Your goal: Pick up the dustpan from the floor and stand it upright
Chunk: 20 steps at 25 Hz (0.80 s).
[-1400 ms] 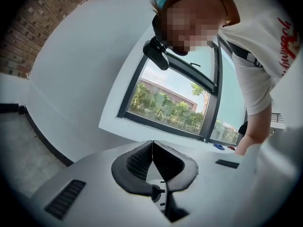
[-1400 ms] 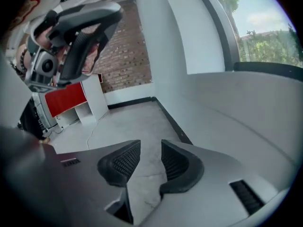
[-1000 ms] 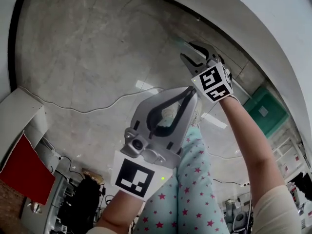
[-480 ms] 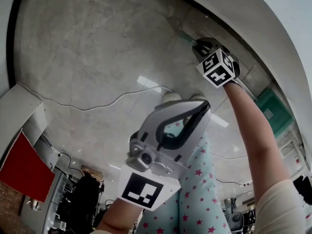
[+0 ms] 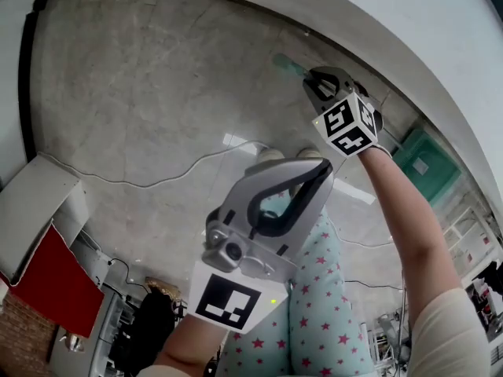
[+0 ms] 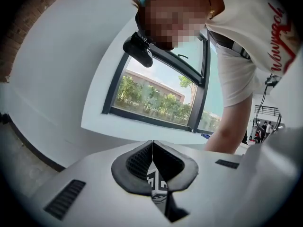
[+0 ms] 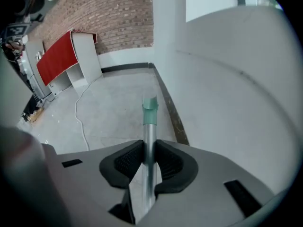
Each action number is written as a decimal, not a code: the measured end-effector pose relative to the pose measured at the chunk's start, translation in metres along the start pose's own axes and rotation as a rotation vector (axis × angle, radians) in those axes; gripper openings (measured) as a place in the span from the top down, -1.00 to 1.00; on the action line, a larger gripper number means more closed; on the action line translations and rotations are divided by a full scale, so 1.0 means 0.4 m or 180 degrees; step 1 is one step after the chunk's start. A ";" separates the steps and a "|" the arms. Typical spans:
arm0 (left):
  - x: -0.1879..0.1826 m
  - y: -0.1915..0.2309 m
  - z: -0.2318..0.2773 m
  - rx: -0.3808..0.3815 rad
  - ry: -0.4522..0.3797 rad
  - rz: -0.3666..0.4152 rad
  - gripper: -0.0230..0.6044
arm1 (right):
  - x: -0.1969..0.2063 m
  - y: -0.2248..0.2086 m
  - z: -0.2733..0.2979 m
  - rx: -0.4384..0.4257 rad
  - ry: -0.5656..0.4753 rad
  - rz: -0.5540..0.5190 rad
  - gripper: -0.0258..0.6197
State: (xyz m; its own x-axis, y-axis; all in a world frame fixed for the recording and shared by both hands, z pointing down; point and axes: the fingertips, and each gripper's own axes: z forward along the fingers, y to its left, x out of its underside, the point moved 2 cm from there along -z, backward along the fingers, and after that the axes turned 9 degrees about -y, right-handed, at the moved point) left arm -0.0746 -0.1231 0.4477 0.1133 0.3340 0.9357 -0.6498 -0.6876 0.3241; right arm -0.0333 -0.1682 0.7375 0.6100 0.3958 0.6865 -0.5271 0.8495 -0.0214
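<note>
The person wears pale blue trousers (image 5: pixel 318 305) dotted with pink stars and a cream short-sleeved shirt (image 5: pixel 452 332). The left gripper (image 5: pixel 305 165) and right gripper (image 5: pixel 313 81) are grey shells with black ribbed fingers (image 6: pixel 135 162), each bearing a cube (image 5: pixel 346 128) of black-and-white square markers.

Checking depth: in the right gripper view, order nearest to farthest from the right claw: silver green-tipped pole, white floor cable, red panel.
1. Silver green-tipped pole, inside the right claw, jaws closing on it.
2. White floor cable, left, mid-floor.
3. Red panel, far left.

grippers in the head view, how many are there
2: the left gripper low centre, shut and empty; the right gripper upper right, jaws closing on the dustpan handle between them.
</note>
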 end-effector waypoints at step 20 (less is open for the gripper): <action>-0.404 -0.360 0.170 0.1017 -0.0208 0.0269 0.86 | -0.335 -0.199 -0.772 0.1967 -0.1420 0.0560 0.61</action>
State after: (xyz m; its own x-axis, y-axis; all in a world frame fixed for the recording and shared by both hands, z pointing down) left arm 0.0520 -0.1219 0.2593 0.1237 0.2324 0.9647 -0.3914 -0.8819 0.2626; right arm 0.1096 -0.1812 0.4228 0.2603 0.2177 0.9407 -0.9078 0.3870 0.1617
